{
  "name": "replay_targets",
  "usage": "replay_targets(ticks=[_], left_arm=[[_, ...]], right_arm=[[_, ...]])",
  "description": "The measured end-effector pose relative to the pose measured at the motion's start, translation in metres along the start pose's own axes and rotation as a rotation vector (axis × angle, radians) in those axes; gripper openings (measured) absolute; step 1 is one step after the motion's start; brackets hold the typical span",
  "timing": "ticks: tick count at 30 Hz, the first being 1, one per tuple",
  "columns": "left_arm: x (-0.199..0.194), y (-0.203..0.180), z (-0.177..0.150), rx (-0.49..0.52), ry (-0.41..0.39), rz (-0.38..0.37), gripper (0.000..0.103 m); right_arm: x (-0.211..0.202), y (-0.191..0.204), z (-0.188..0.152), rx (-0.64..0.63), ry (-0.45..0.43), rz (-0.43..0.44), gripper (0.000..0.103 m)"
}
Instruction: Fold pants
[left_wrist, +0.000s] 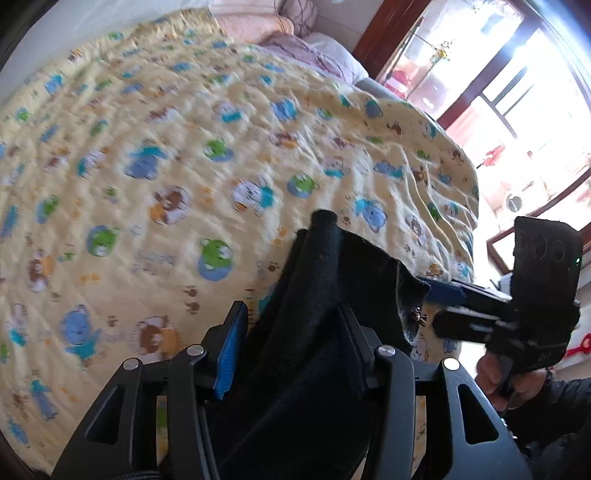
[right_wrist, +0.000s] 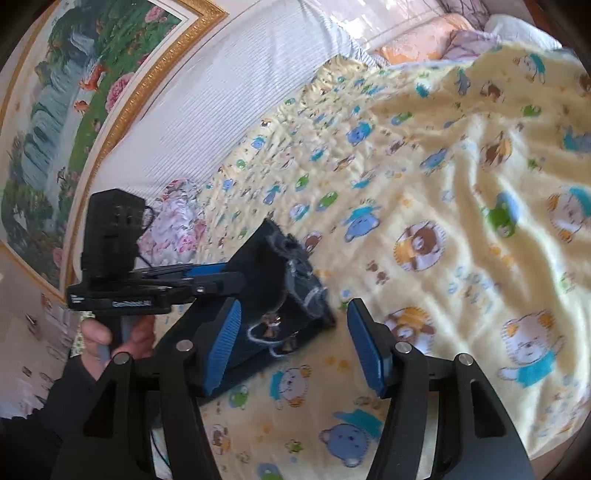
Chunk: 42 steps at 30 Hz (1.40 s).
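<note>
The dark pants (left_wrist: 317, 332) hang bunched between the pads of my left gripper (left_wrist: 291, 343), which is shut on them above the bed. In the right wrist view the pants (right_wrist: 273, 295) show a frayed hem and hang from the left gripper (right_wrist: 207, 280) at the left. My right gripper (right_wrist: 295, 343) is open, its blue pads (right_wrist: 365, 347) apart, with the frayed part of the pants lying just past its left pad. In the left wrist view the right gripper (left_wrist: 439, 306) sits at the right, its tips at the pants' edge.
A yellow quilt with cartoon animals (left_wrist: 166, 166) covers the bed. Pillows (left_wrist: 295, 44) lie at its head. A window with a dark wooden frame (left_wrist: 498, 92) is to the right. A framed painting (right_wrist: 74, 110) hangs on the wall, with a floral cushion (right_wrist: 177, 221) below it.
</note>
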<state>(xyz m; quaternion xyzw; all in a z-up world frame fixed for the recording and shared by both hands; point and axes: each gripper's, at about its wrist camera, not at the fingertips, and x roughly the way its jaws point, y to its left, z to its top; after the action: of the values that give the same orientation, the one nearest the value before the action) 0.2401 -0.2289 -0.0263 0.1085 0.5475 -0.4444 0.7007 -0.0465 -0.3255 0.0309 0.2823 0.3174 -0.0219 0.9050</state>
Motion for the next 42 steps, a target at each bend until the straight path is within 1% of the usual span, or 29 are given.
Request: replay_targets(ticks=[2,4,5,6,7,9,10,13,17,21,25,26,31,35,39,42], left_arm=[[0.006,0.001,0.001,-0.011,0.009,-0.016,0.047],[0.01,0.004,0.002,-0.037,0.009,-0.048,0.047],[0.011,0.006,0.003,-0.05,0.006,-0.058,0.044],[0.011,0.009,0.004,-0.067,0.0,-0.073,0.042],[0.01,0.01,0.004,-0.076,-0.004,-0.079,0.034],[0.007,0.014,0.003,-0.093,-0.016,-0.087,0.023],[0.002,0.015,0.002,-0.098,-0.028,-0.094,0.018],[-0.016,0.013,-0.004,-0.1,-0.08,-0.115,0.014],[-0.044,0.007,-0.015,-0.1,-0.156,-0.131,0.012],[-0.073,0.006,-0.033,-0.121,-0.235,-0.16,0.011],[-0.1,0.012,-0.061,-0.17,-0.322,-0.195,0.011],[-0.105,0.013,-0.068,-0.18,-0.34,-0.197,0.011],[-0.129,0.031,-0.111,-0.267,-0.426,-0.222,0.011],[-0.14,0.047,-0.143,-0.335,-0.481,-0.237,0.011],[-0.143,0.07,-0.177,-0.42,-0.513,-0.243,0.011],[-0.143,0.089,-0.205,-0.487,-0.528,-0.247,0.009]], right_arm=[[0.004,-0.001,-0.003,0.01,-0.001,-0.008,0.061],[0.005,-0.003,-0.003,0.029,-0.015,0.003,0.06],[0.006,-0.004,-0.003,0.038,-0.018,0.012,0.055],[0.007,-0.005,-0.002,0.044,-0.014,0.024,0.045],[0.009,-0.007,-0.002,0.054,-0.008,0.034,0.038],[0.012,-0.012,-0.003,0.081,0.002,0.054,0.021],[0.011,-0.013,-0.004,0.085,0.0,0.061,0.019],[0.003,-0.006,-0.004,0.076,-0.026,0.098,0.017],[-0.008,0.016,0.0,0.029,-0.053,0.166,0.016],[-0.012,0.045,0.001,-0.015,-0.048,0.288,0.015],[-0.011,0.078,-0.006,-0.084,-0.018,0.377,0.015],[-0.009,0.088,-0.009,-0.104,-0.006,0.404,0.015],[0.007,0.12,-0.021,-0.142,0.059,0.483,0.015],[0.033,0.142,-0.036,-0.143,0.143,0.538,0.015],[0.065,0.159,-0.055,-0.158,0.235,0.557,0.015],[0.083,0.164,-0.064,-0.159,0.291,0.559,0.015]])
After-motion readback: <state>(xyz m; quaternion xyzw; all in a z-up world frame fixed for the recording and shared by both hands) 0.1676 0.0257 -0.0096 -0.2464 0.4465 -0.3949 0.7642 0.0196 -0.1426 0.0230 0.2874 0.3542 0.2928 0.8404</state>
